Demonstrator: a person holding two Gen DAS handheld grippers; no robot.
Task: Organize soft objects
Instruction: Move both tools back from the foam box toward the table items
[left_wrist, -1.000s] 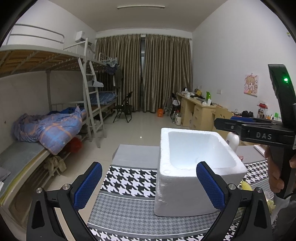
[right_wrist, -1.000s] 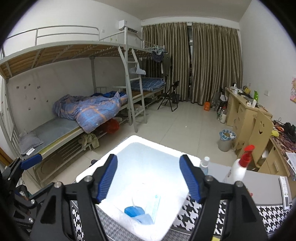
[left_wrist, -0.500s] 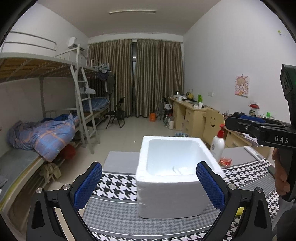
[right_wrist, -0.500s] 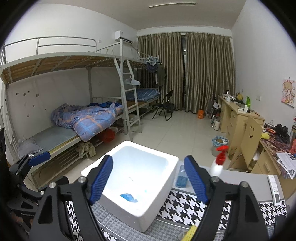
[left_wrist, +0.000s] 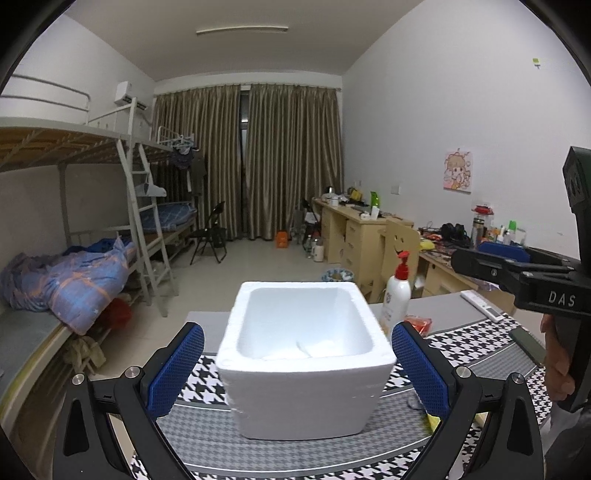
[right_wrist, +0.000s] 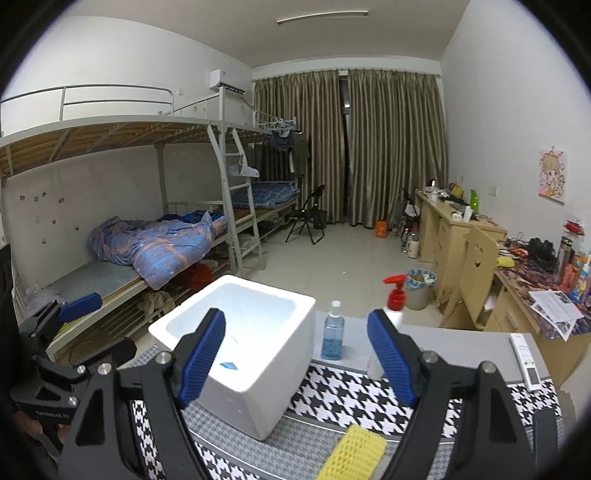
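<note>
A white foam box (left_wrist: 306, 391) stands open-topped on the houndstooth mat (left_wrist: 207, 373). My left gripper (left_wrist: 296, 350) is open, its blue pads framing the box from the near side without touching it. In the right wrist view the box (right_wrist: 258, 387) sits lower left, with a small blue item (right_wrist: 229, 365) on its floor. My right gripper (right_wrist: 296, 325) is open and holds nothing. A yellow sponge (right_wrist: 354, 454) lies on the mat just below it. Each gripper shows in the other's view: the right gripper (left_wrist: 517, 273) at the right edge, the left gripper (right_wrist: 59, 314) at the left edge.
A white pump bottle with a red top (left_wrist: 397, 299) and a blue liquid bottle (right_wrist: 332, 339) stand behind the box. A red packet (left_wrist: 419, 325) and a remote (right_wrist: 526, 362) lie on the grey table. Bunk beds stand left, desks right.
Both grippers have drawn back from the box, which now looks smaller and farther. The right gripper has left its place over the box opening, and the yellow sponge has come into view.
</note>
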